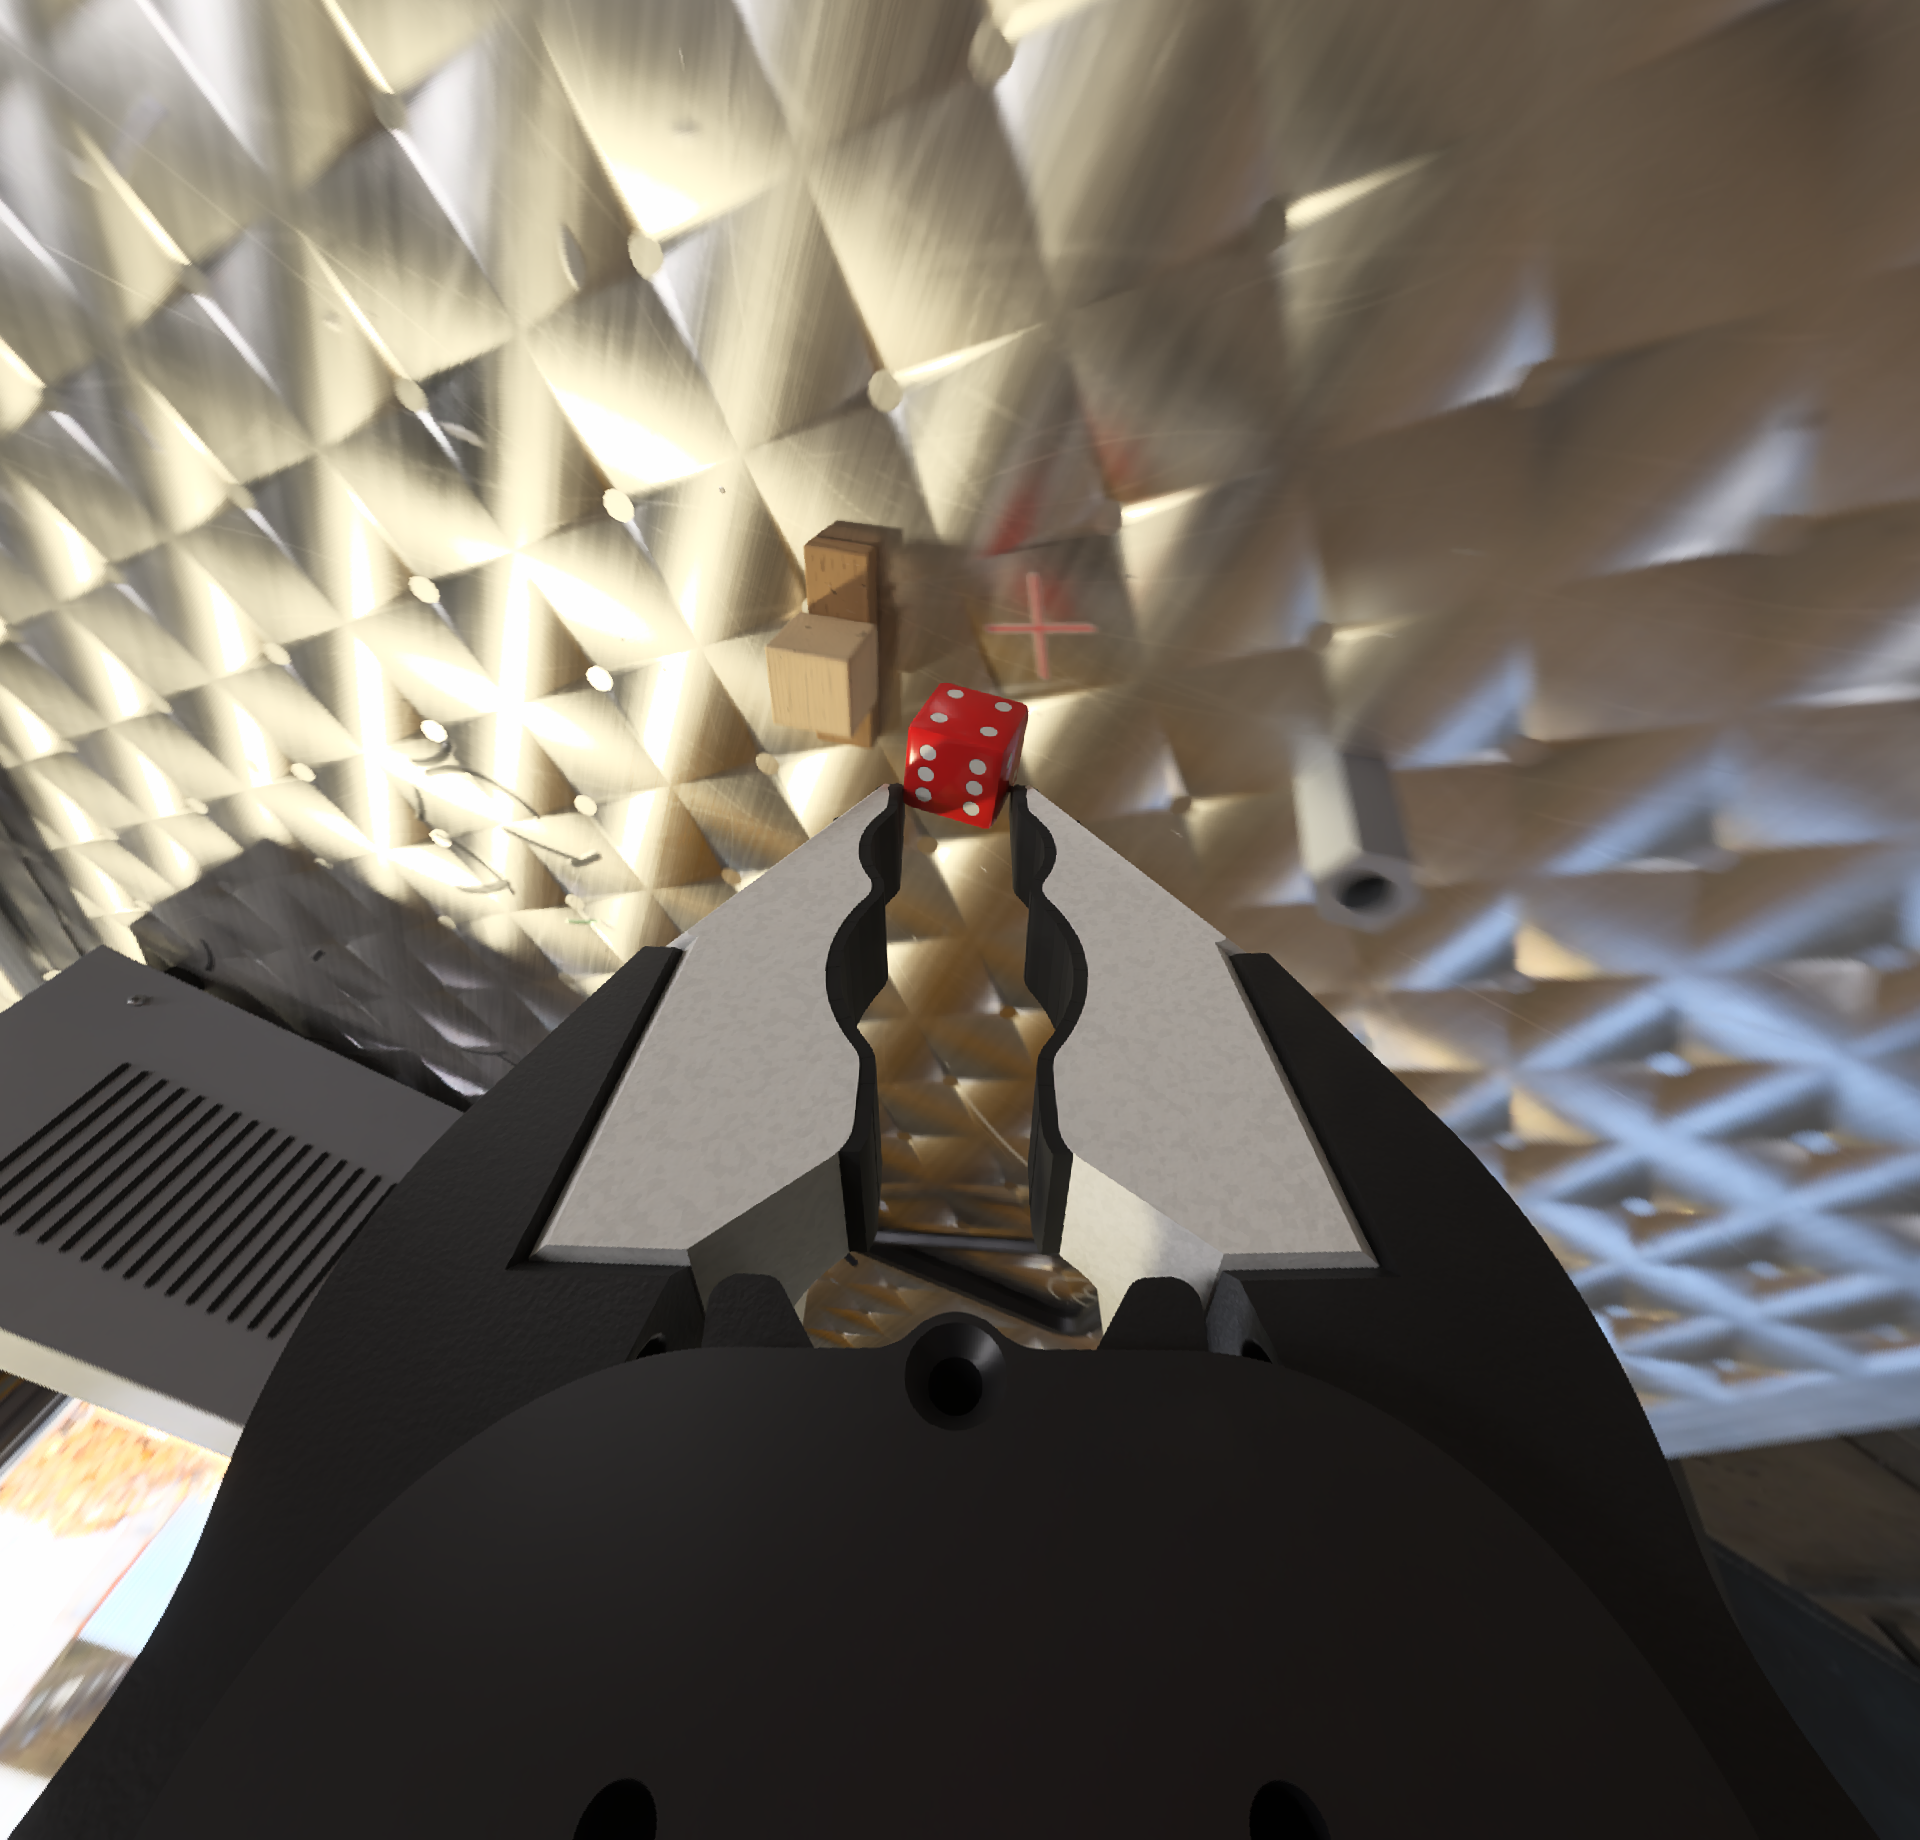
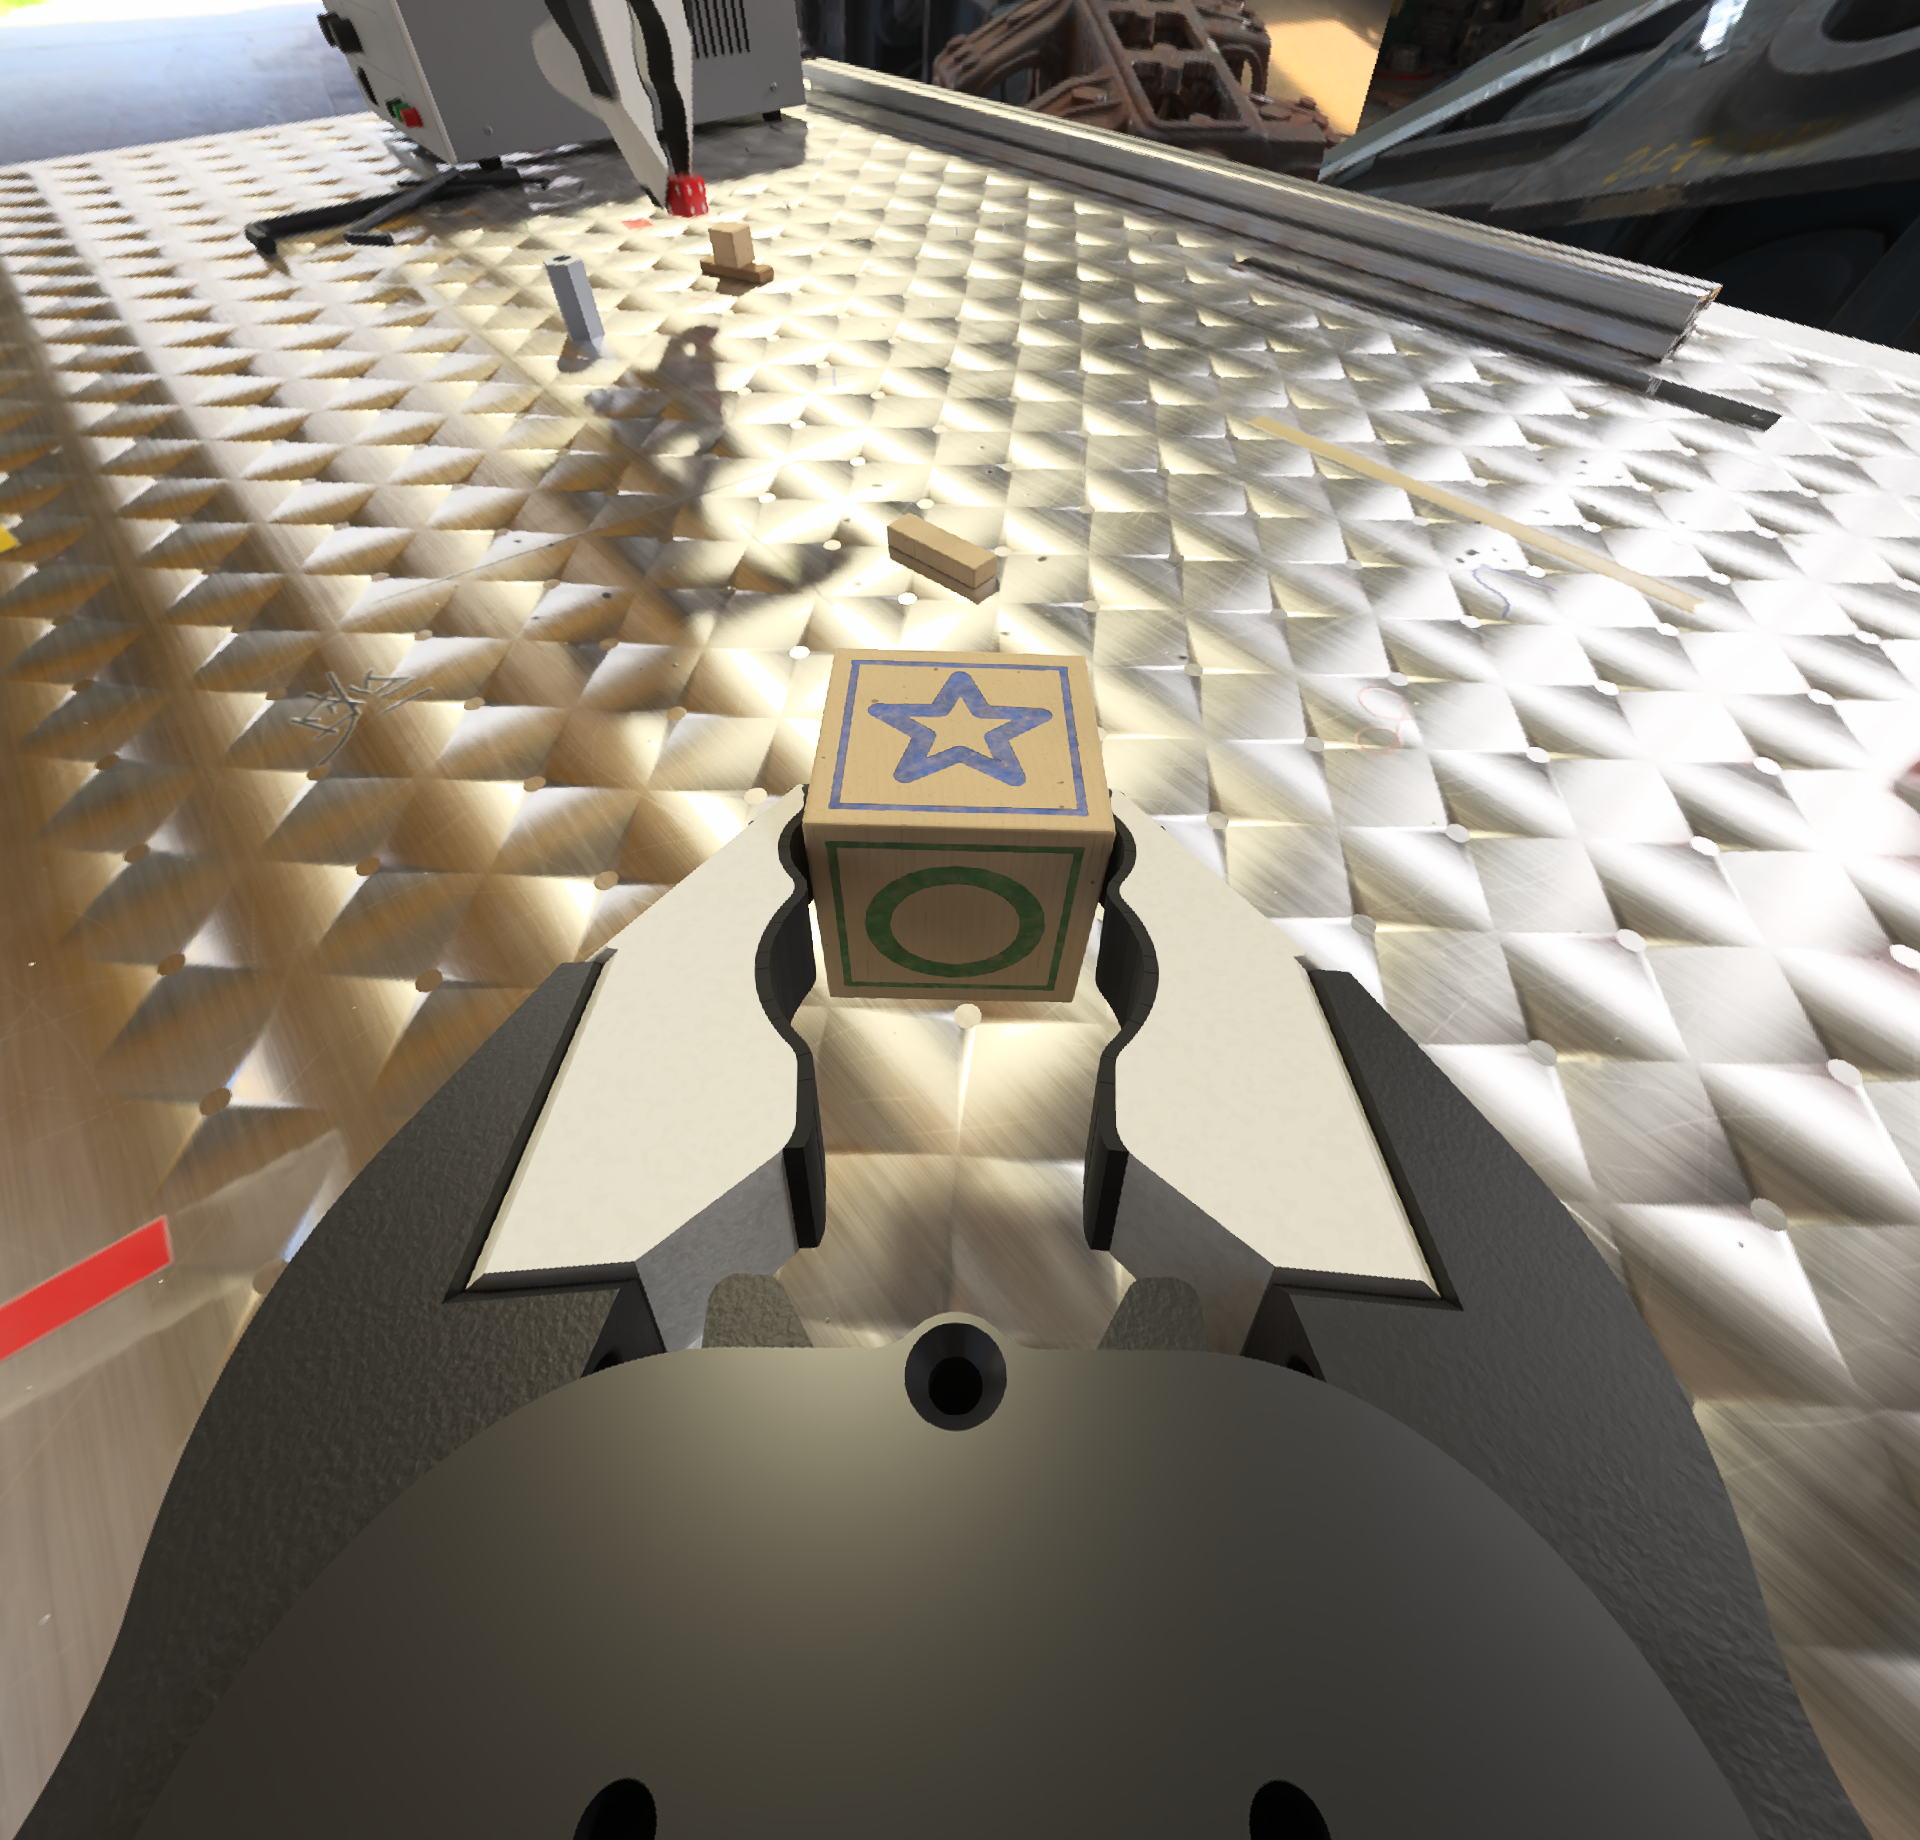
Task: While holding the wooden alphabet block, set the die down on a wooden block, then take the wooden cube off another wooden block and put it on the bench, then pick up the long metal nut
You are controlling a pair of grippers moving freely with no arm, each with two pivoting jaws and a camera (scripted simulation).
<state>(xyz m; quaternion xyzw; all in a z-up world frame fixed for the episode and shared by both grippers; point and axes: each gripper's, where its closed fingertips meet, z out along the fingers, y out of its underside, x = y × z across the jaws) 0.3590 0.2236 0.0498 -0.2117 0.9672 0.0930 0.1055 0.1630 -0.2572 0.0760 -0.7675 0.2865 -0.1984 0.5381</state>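
Note:
My left gripper (image 1: 958,791) is shut on the red die (image 1: 964,748) and holds it above the metal bench (image 1: 416,440). Below and just left of it, a plain wooden cube (image 1: 821,673) sits on a flat wooden block (image 1: 847,569). The long metal nut (image 1: 1351,824) stands upright to the right. My right gripper (image 2: 954,834) is shut on the wooden alphabet block (image 2: 954,824), with a star on top, held above the bench (image 2: 1351,855). Far off in the right wrist view are the left gripper (image 2: 665,185) with the die (image 2: 687,196), the cube (image 2: 731,244) on its block (image 2: 740,273), the nut (image 2: 575,299) and a second wooden block (image 2: 943,554).
A grey power-supply box (image 2: 457,34) stands at the bench's far left, with a black hex key (image 2: 353,211) before it; the box also shows in the left wrist view (image 1: 177,1146). A metal rail (image 2: 1299,221) lies along the far edge. A thin wooden stick (image 2: 1475,512) lies right. Red tape (image 2: 83,1281).

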